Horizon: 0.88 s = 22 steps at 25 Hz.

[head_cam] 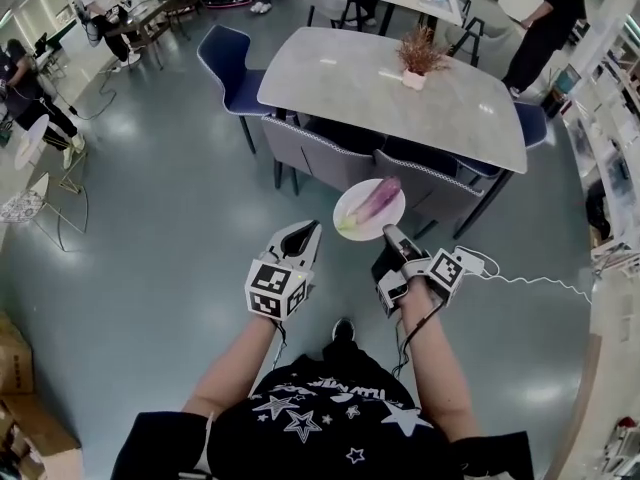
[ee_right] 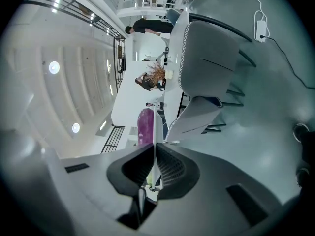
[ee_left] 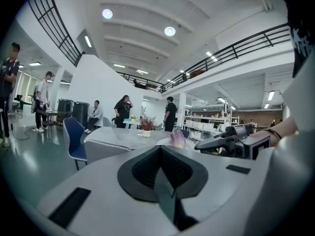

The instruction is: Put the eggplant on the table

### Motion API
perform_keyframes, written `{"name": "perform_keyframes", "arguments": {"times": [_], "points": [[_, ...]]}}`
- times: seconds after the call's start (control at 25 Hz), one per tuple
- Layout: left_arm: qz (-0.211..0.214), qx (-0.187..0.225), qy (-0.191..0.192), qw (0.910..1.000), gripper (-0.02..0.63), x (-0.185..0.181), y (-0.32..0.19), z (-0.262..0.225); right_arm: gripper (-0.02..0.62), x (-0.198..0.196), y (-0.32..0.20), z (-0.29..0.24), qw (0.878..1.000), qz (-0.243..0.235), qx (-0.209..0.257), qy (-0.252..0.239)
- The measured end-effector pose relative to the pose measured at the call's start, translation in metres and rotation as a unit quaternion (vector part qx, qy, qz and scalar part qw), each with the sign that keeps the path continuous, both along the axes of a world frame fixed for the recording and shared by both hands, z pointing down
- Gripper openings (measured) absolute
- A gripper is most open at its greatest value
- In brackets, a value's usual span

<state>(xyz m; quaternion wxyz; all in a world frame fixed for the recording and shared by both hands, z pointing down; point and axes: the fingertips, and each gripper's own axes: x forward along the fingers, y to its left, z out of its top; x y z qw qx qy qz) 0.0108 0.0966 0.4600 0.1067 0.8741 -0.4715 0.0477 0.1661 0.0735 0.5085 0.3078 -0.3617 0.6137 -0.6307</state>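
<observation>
A purple eggplant (head_cam: 378,198) lies on a white plate (head_cam: 352,208) held in the air over the floor, in front of the chairs at the grey table (head_cam: 330,68). My right gripper (head_cam: 392,238) is shut on the plate's near rim. In the right gripper view the plate (ee_right: 155,127) shows edge-on between the jaws, with the eggplant (ee_right: 145,126) beside it. My left gripper (head_cam: 298,238) hovers left of the plate, shut and holding nothing. In the left gripper view (ee_left: 161,154) the eggplant (ee_left: 177,138) and the table (ee_left: 115,136) lie ahead.
A potted dry plant (head_cam: 417,60) stands on the table. Grey chairs (head_cam: 330,158) line its near side and a blue chair (head_cam: 228,63) stands at its left end. People stand and sit farther back. A white cable (head_cam: 530,280) trails over the floor at right.
</observation>
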Motion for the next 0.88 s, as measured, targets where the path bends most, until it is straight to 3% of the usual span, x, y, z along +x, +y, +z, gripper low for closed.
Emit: {"name": "perform_keyframes", "arguments": {"times": [0.48,0.88], "points": [[-0.034,0.009,-0.007,0.9993,0.008,0.026,-0.060,-0.008,0.020,0.029,-0.067,-0.001,0.999,-0.042,0.002,-0.004],[-0.061,0.003,-0.002,0.9981,0.008,0.022,-0.076,-0.009,0.020,0.043,-0.093,0.009,0.999,-0.046,-0.003,-0.008]]}}
